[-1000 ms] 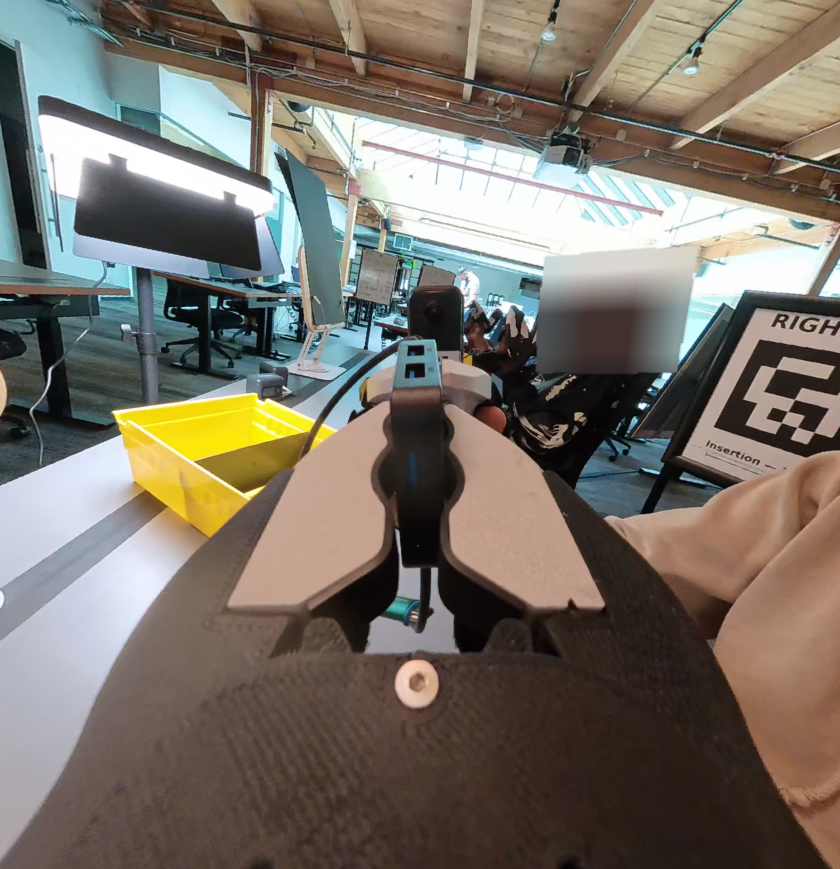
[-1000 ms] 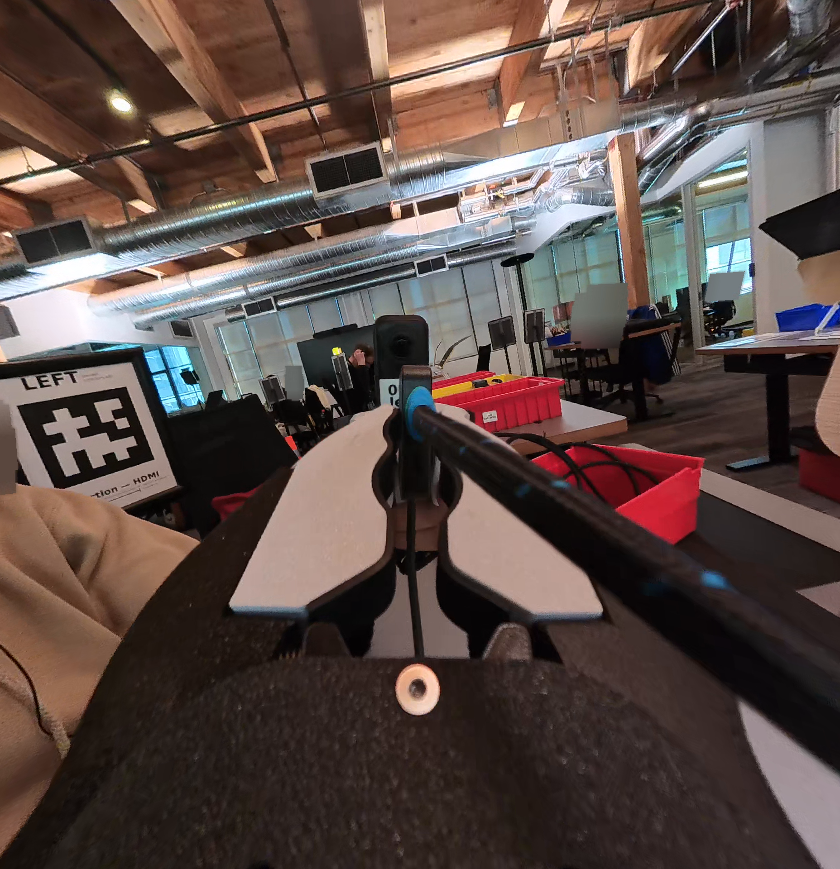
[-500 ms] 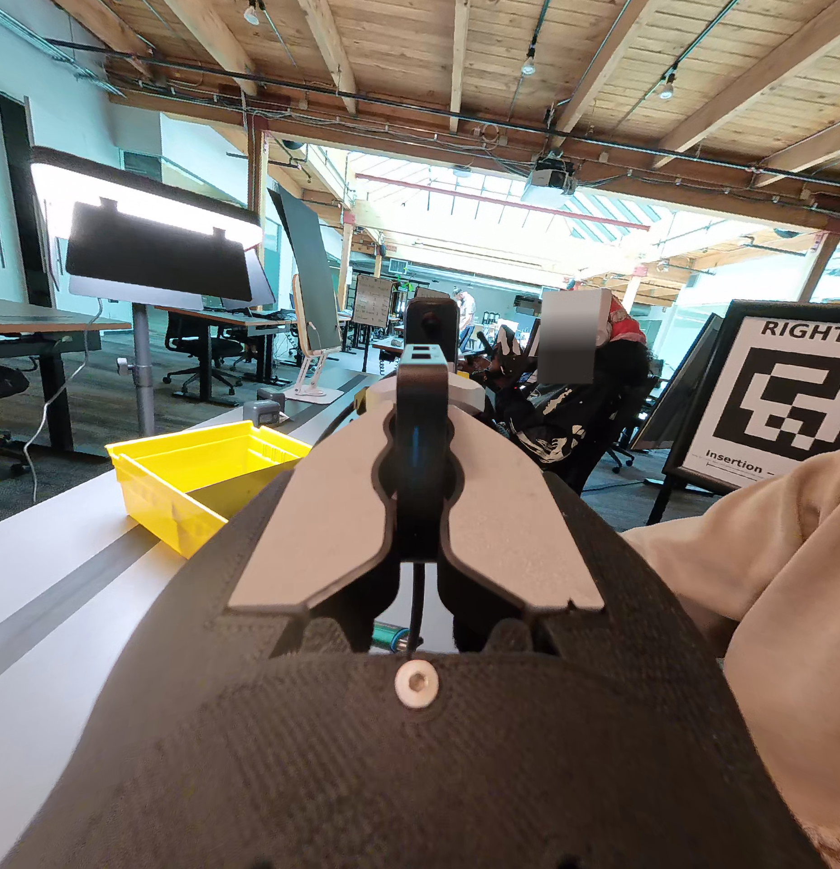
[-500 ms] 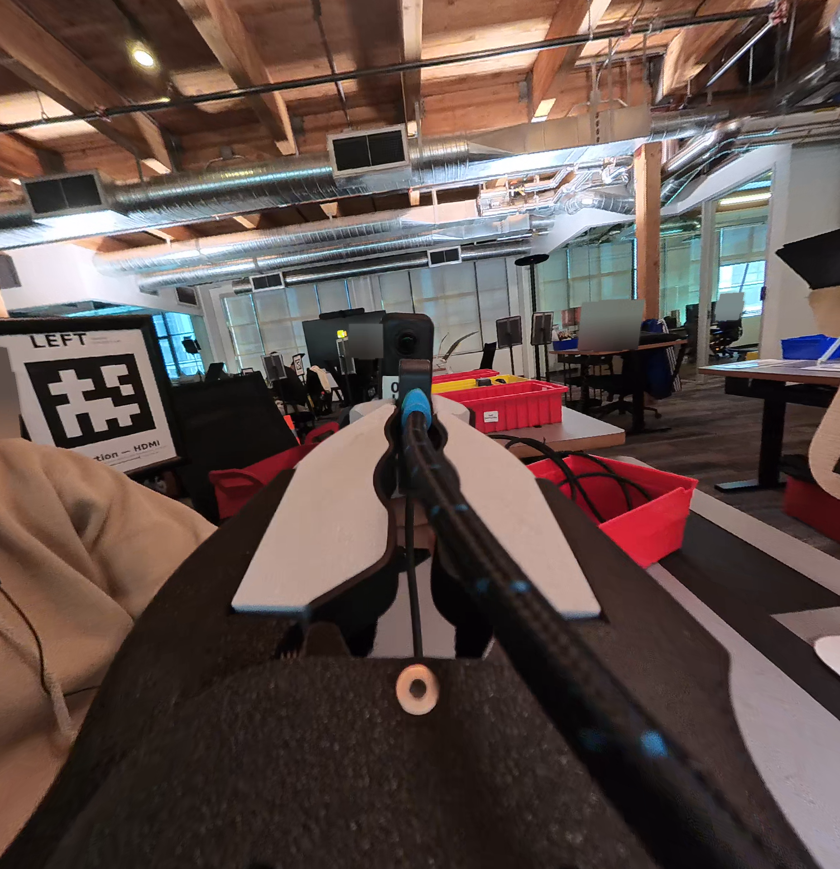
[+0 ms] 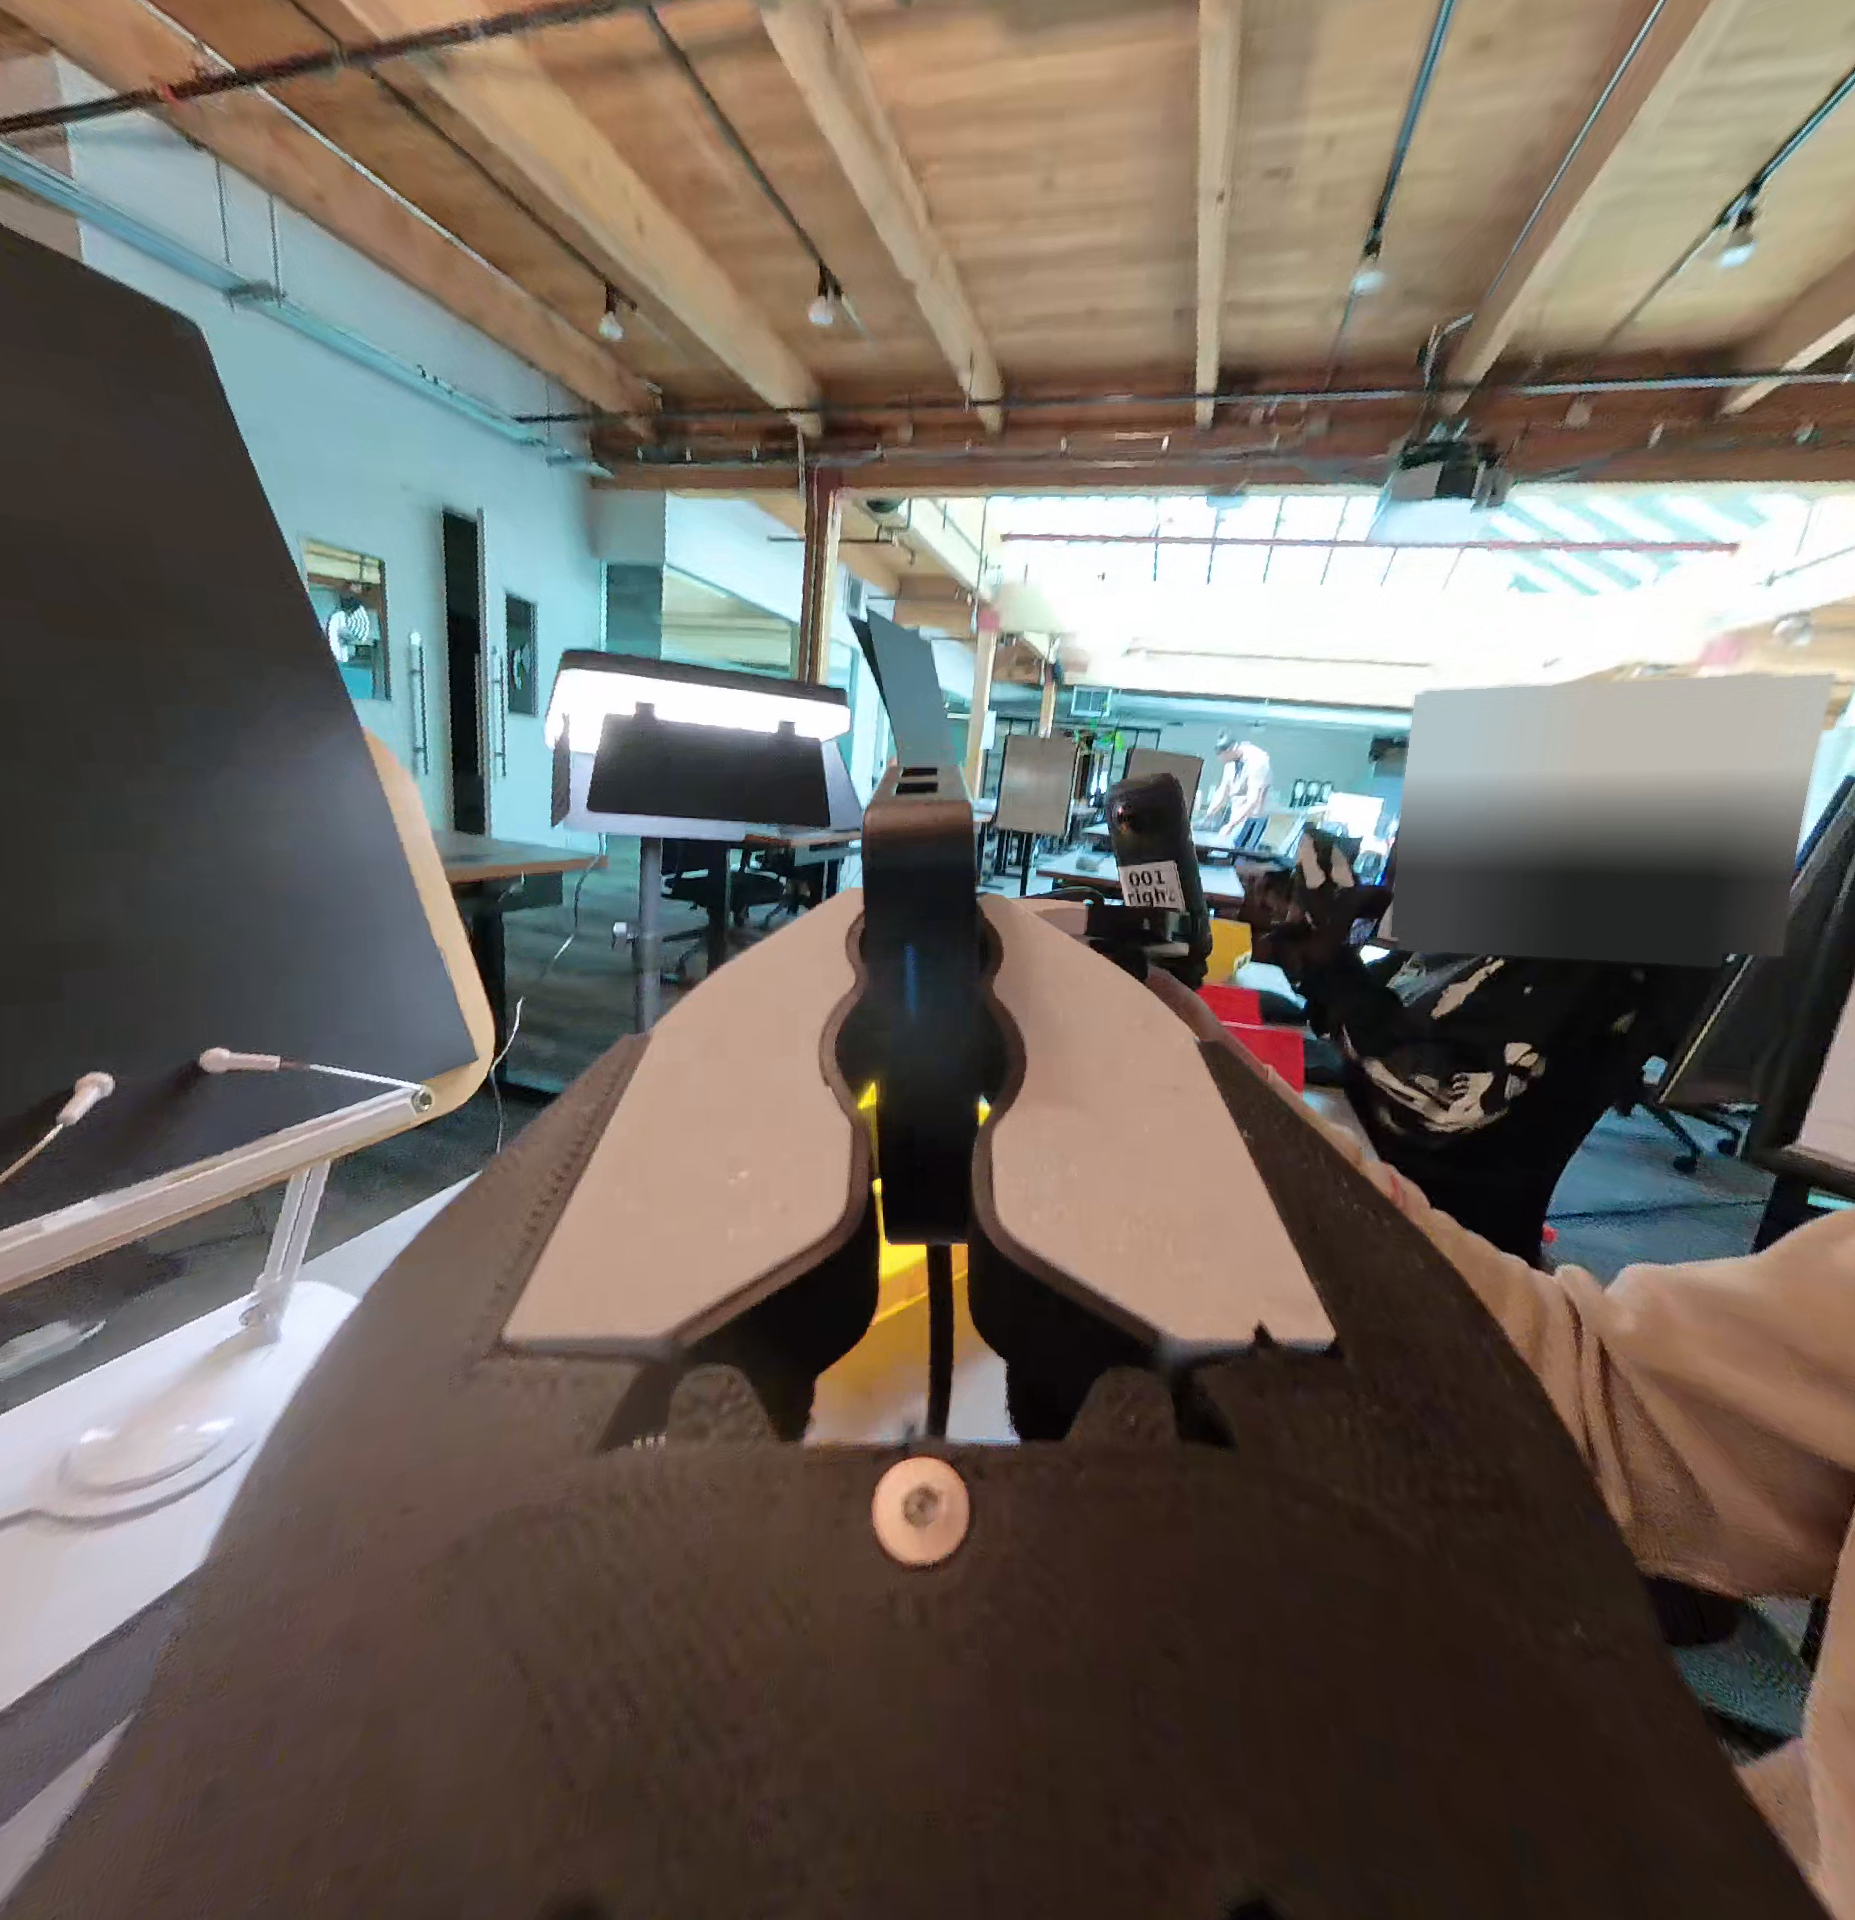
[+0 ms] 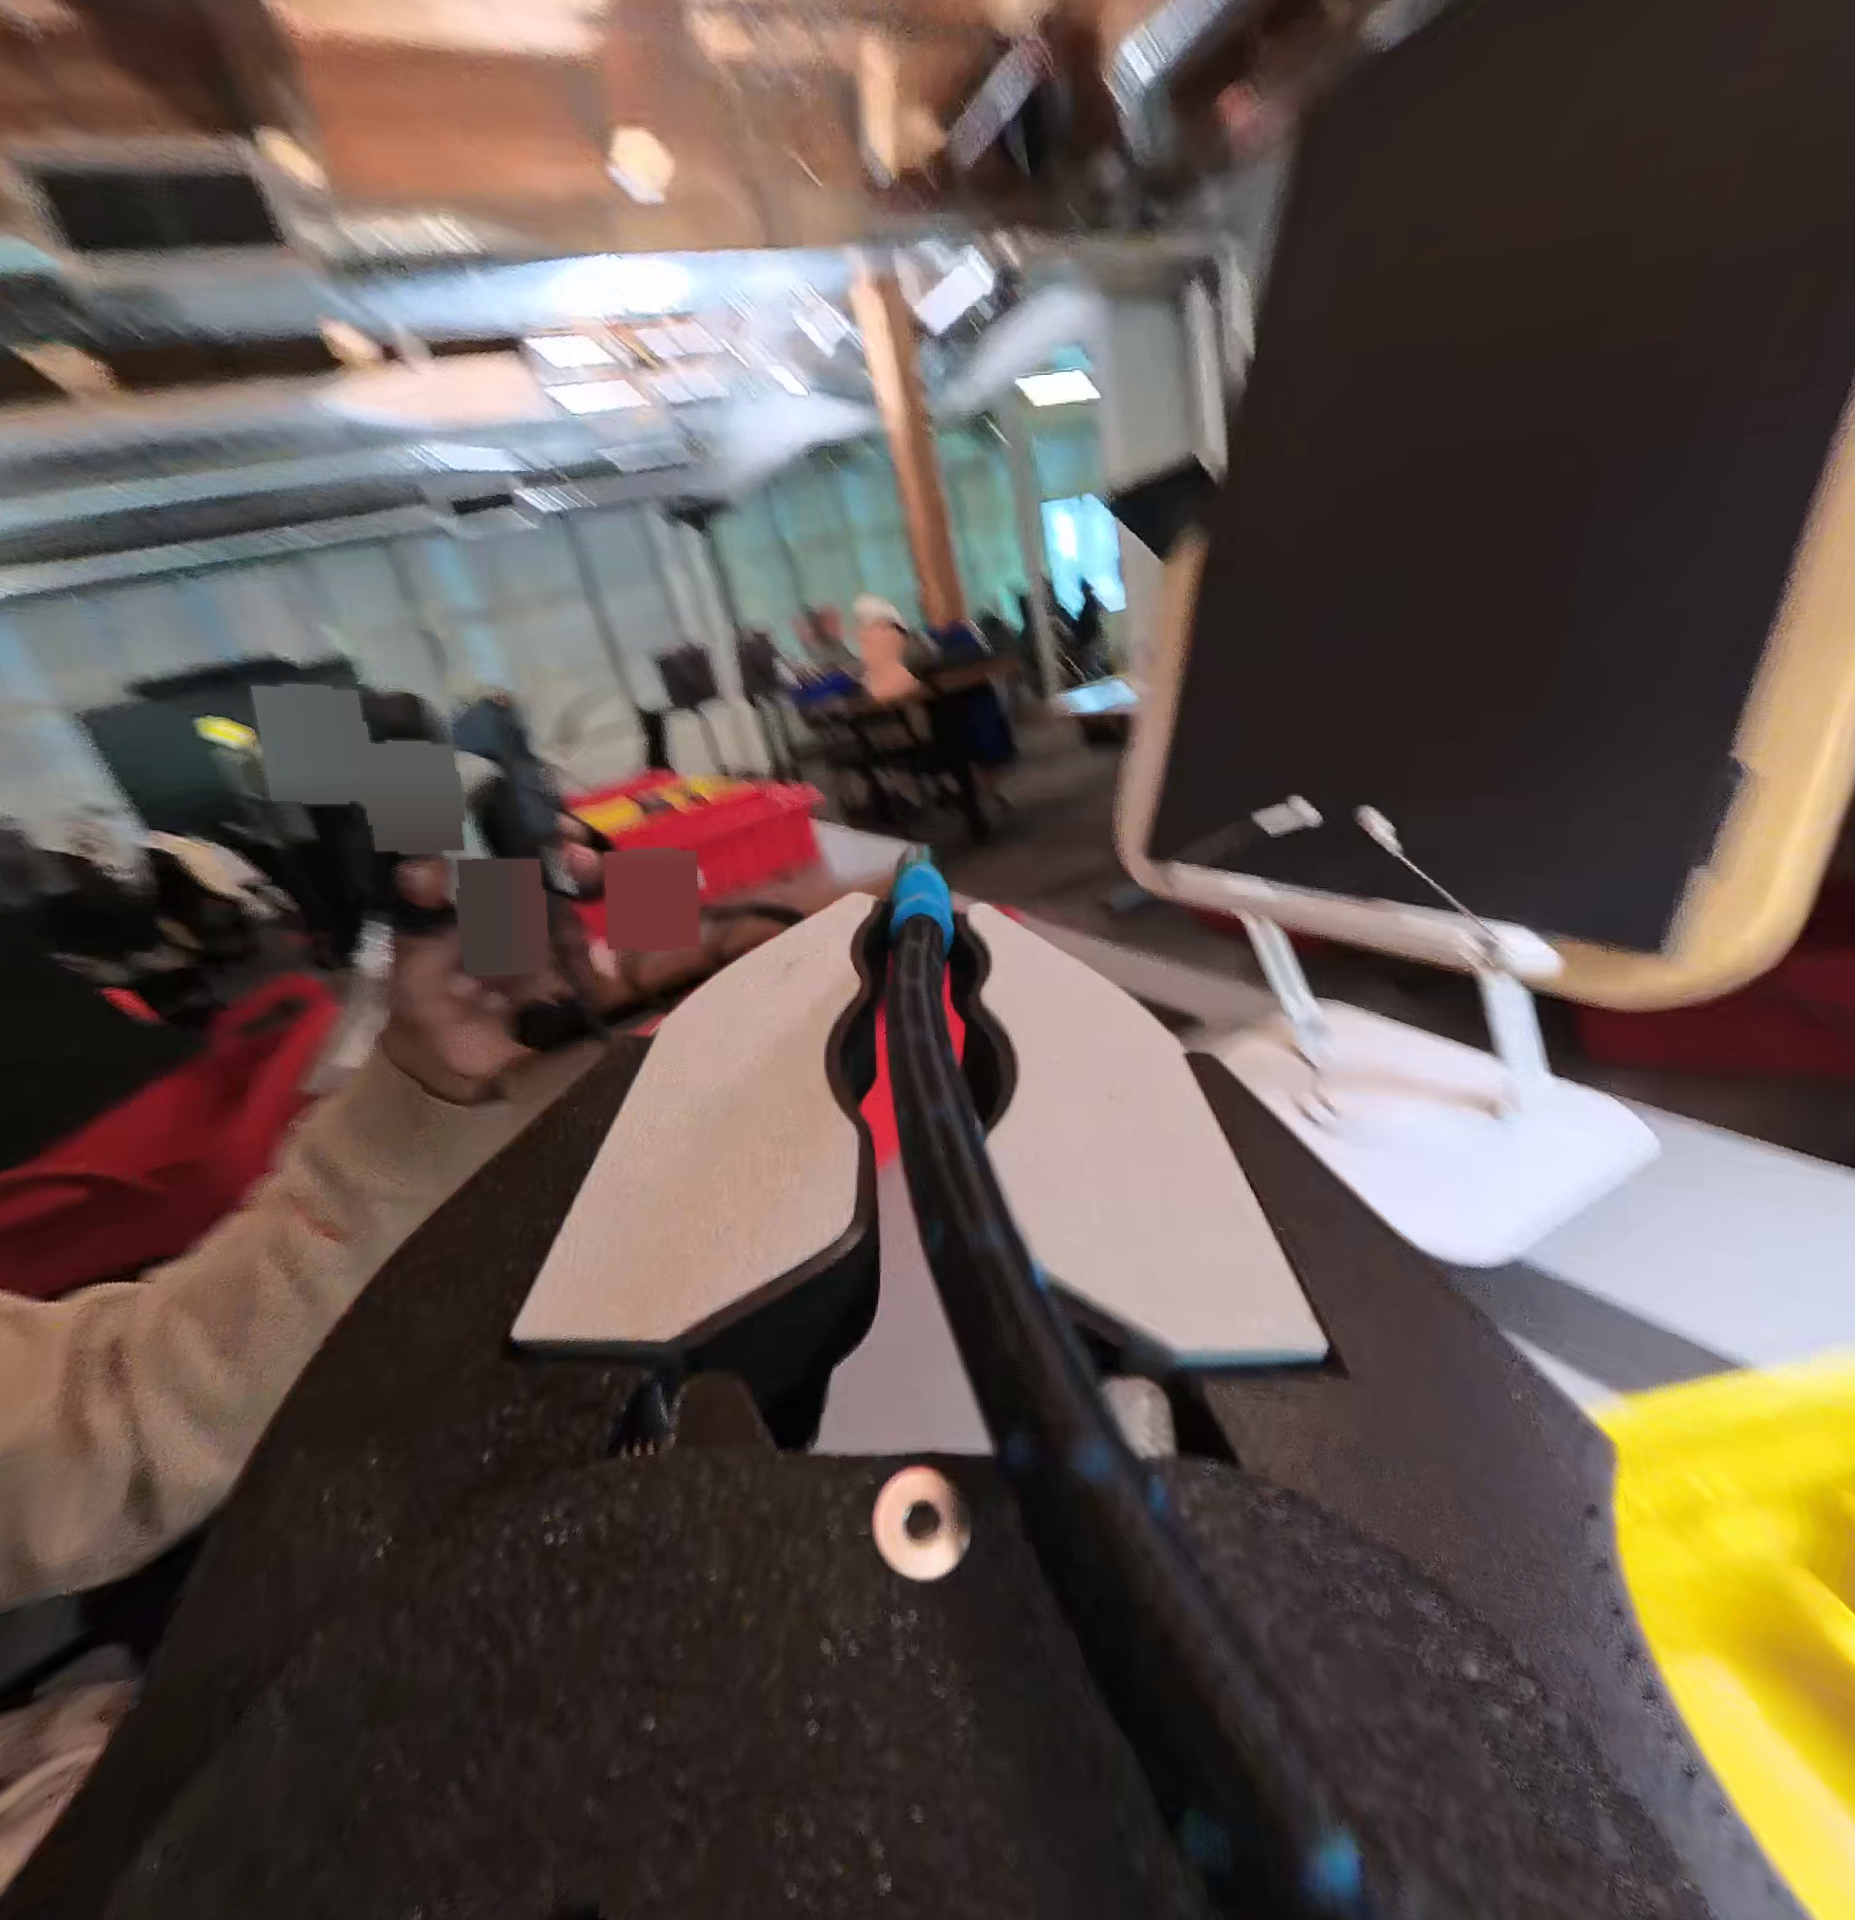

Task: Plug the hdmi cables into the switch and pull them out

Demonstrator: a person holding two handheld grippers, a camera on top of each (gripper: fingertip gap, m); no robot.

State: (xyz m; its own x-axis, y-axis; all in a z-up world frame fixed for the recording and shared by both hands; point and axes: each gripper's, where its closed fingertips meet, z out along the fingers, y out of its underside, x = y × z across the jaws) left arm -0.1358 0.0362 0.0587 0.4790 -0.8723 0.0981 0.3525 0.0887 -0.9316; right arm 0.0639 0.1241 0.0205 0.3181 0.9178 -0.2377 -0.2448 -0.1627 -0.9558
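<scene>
In the left wrist view my left gripper (image 5: 918, 925) is shut on the black HDMI switch (image 5: 918, 852), which stands upright between the fingers with its ports at the top. A thin black lead (image 5: 938, 1340) hangs from its underside. In the right wrist view my right gripper (image 6: 918, 914) is shut on a black braided HDMI cable (image 6: 938, 1101) just behind its blue collar (image 6: 918, 899). The cable trails back over the gripper to the lower right. Its plug end points into open air, apart from the switch. The right gripper's camera (image 5: 1151, 862) shows beyond and to the right of the switch.
A yellow bin lies under the left gripper (image 5: 907, 1278) and at the right view's lower right (image 6: 1754, 1558). A black panel on a white stand (image 5: 175, 1039) stands left; it also shows in the right view (image 6: 1505, 520). Red bins (image 6: 123, 1132) sit left. A beige sleeve (image 5: 1681, 1382) is at right. Some 25 centimetres of space lies between my two pairs of fingers.
The two grippers, which faced each other closely, have swung apart. The cable's plug is now clear of the switch. The right view is motion-blurred and now faces the panel stand.
</scene>
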